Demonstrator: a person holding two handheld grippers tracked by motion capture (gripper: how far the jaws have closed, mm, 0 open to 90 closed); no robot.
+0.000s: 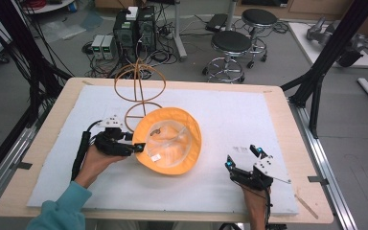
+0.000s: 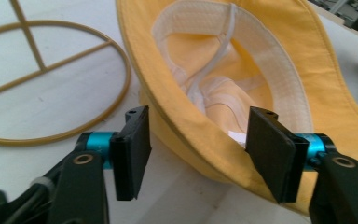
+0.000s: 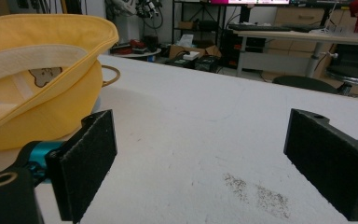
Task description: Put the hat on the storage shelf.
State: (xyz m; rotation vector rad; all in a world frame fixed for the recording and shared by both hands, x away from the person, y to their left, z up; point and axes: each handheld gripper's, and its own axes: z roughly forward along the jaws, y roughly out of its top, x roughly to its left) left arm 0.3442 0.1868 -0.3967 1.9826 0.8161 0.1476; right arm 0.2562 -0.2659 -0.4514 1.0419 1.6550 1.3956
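Straddling the Brim of a Yellow Hat

Lying upside down near the middle of the white tabletop, the yellow hat shows its inside: a pale cream sweatband rings the hollow crown, a thin white strap loops across it, and a small white label sits near the edge. Its brim is wide, soft and bright yellow, curling up slightly on the near side. In the right gripper view a small brown patch shows on the inner lining.

At the hat's left edge, the left gripper has its fingers on either side of the brim, one outside and one over the crown opening; they are partly parted and not pressing the cloth. Just behind the hat stands a tan wire frame of hoops, its round base touching the tabletop beside the brim.

Resting well apart near the front right, the right gripper has its fingers spread wide with nothing between them.
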